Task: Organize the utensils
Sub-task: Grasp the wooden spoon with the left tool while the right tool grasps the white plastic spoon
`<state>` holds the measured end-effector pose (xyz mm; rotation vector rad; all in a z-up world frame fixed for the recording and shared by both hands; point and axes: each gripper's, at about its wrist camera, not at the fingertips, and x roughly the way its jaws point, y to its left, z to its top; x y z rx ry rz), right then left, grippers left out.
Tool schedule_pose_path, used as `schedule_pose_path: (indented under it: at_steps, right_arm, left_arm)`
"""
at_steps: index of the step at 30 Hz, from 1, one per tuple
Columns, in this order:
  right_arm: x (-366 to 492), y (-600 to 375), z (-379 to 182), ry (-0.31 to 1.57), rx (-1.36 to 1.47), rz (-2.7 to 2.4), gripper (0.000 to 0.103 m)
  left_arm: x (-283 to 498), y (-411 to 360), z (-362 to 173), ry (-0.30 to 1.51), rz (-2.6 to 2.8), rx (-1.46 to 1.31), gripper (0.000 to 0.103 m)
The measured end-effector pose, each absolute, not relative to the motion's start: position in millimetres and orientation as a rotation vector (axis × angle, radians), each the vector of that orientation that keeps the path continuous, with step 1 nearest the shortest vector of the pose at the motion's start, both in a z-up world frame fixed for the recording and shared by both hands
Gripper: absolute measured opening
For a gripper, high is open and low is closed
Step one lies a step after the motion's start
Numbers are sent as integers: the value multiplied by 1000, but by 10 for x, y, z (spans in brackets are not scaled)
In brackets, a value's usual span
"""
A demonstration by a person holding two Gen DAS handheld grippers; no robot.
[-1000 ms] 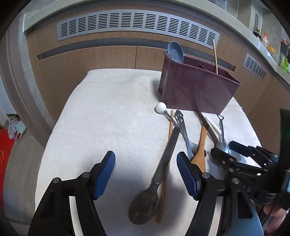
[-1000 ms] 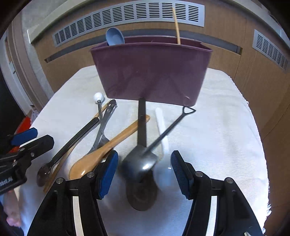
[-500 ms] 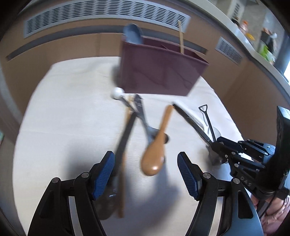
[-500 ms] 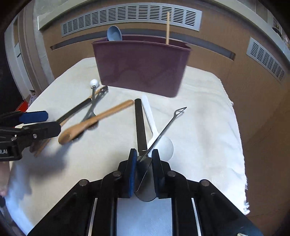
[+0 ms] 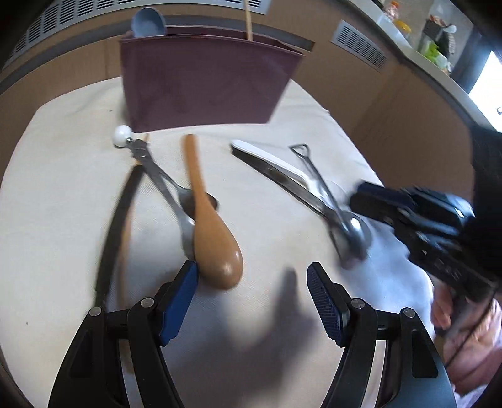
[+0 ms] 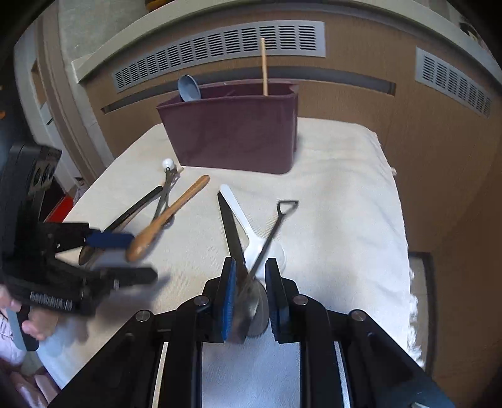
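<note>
My right gripper (image 6: 249, 293) is shut on the bowl of a metal spoon (image 6: 271, 233) with a triangular handle end; it also shows in the left wrist view (image 5: 317, 182), raised off the cloth. My left gripper (image 5: 251, 295) is open, with the bowl of a wooden spoon (image 5: 216, 248) just ahead of its left finger. A maroon utensil holder (image 5: 204, 81) stands at the back, holding a blue spoon (image 5: 147, 23) and a chopstick (image 5: 248, 18).
On the white cloth (image 5: 62, 157) lie a black-handled spoon (image 5: 116, 219), a white-knobbed metal utensil (image 5: 150, 163), a black-handled utensil (image 6: 230, 229) and a white plastic spoon (image 6: 248, 226). Wooden cabinets with vents rise behind. The cloth's right edge drops off (image 6: 404, 251).
My right gripper has stayed shut on the metal spoon and has lifted it. My left gripper has moved forward and right toward the wooden spoon, still open.
</note>
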<state>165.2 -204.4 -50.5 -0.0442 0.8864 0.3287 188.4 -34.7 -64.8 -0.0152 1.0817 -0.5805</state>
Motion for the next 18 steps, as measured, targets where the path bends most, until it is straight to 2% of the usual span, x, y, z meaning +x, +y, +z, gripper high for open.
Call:
schedule_pose_path:
  at_steps: [7,11,15,18]
  right_arm:
    - [2164,-1807,-550,901,-131,428,18]
    - [2443,-1811,-710,996,-95,441,18]
    - [2358,-1866,-781,1023,-41,432,11]
    - [2187,-1981,-695,997,10,403,6]
  left_arm:
    - [1735,-142,-507,1058,-533,-31,72]
    - [1775,53,-442,1043,-470,-63,72]
    - [1909,129,-431,1055,-450,-81,72]
    - [2026,31,-367,1048,-468,-46,68]
